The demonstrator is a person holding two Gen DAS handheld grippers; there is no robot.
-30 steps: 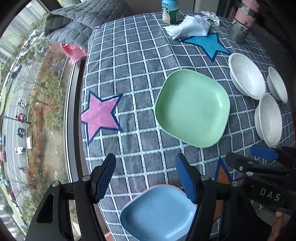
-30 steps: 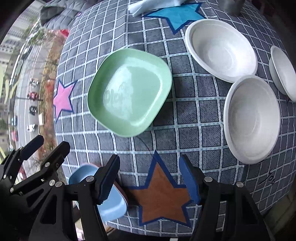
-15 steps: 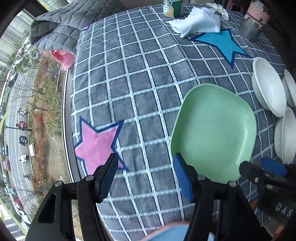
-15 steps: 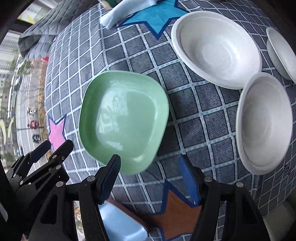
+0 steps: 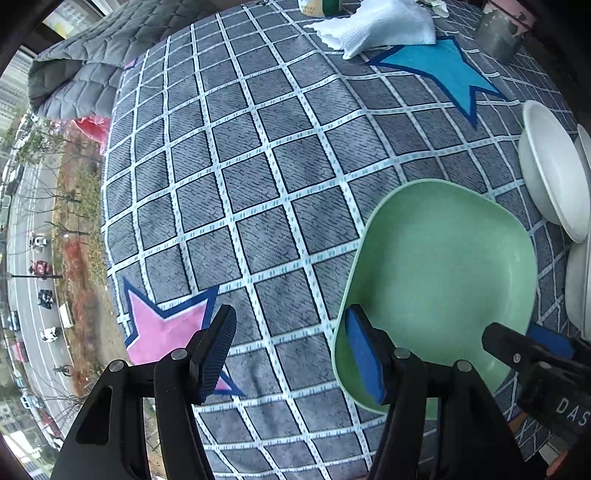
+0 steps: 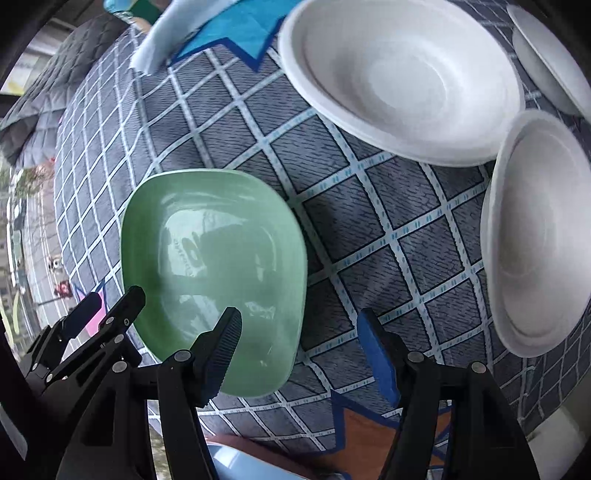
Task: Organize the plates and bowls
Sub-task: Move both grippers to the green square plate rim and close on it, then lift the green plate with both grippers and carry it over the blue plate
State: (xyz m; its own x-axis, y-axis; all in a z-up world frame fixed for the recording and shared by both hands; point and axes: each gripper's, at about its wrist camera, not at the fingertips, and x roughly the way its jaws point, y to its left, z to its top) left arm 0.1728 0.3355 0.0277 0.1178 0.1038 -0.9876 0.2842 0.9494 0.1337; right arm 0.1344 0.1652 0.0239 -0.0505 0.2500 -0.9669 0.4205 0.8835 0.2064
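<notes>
A pale green square plate [image 5: 443, 273] [image 6: 207, 251] lies on the checked cloth. My left gripper [image 5: 291, 350] hangs open over the plate's left edge, and the rim sits just inside its right pad without being pressed. My right gripper [image 6: 299, 350] is closing, with the plate's right rim between its jaws and the pads clear of it. Each gripper shows in the other's view: right gripper [image 5: 524, 338], left gripper [image 6: 107, 306]. Three white bowls [image 6: 399, 74] [image 6: 535, 236] [image 6: 546, 55] sit to the right. A blue plate [image 6: 240, 465] peeks in at the bottom edge.
A white folded cloth [image 5: 376, 26], a grey tin [image 5: 498, 33] and a bottle [image 5: 317, 5] stand at the far side. A quilted grey blanket [image 5: 92, 66] hangs over the far left corner. The table's left edge [image 5: 107, 229] runs along a window over a street.
Both grippers have sunk toward the green plate and now straddle its opposite edges. The blue plate has slipped out of the left wrist view. The right gripper has rolled.
</notes>
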